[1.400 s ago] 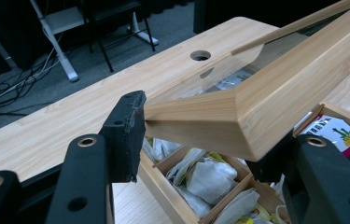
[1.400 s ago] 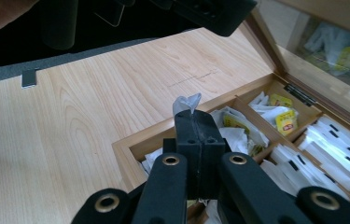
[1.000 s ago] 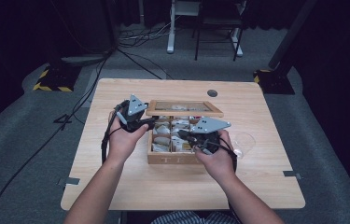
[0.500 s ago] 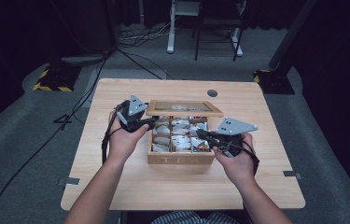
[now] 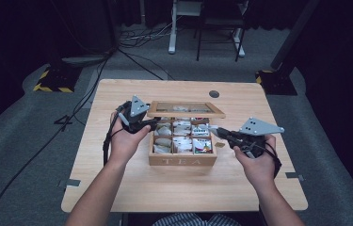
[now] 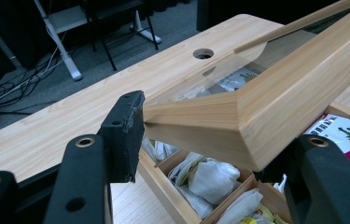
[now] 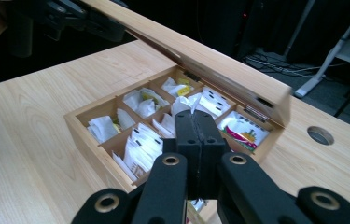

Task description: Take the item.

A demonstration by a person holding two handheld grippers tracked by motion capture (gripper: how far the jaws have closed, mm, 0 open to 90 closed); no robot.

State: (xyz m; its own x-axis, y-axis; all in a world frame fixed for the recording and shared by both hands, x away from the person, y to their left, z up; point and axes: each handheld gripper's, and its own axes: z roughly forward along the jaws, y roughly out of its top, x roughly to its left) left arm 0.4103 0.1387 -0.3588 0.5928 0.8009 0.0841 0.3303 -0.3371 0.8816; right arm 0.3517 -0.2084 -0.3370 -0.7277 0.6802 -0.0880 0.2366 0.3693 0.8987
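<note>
1. The tea box (image 5: pixel 182 160) sits mid-frame in the high view, on the table (image 5: pixel 132 188).
2. The left gripper (image 5: pixel 142 123), at the box's upper-left corner, is clamped on the corner of the glass-paned lid (image 5: pixel 186 109) and holds it raised over the compartments.
3. The right gripper (image 5: pixel 213 130), at the box's right edge, has its jaws pressed together on a white sachet (image 7: pixel 192 103).
4. More sachets (image 5: pixel 182 143) fill the compartments.
5. A cable hole (image 5: pixel 214 93) lies in the table beyond the lid.
</note>
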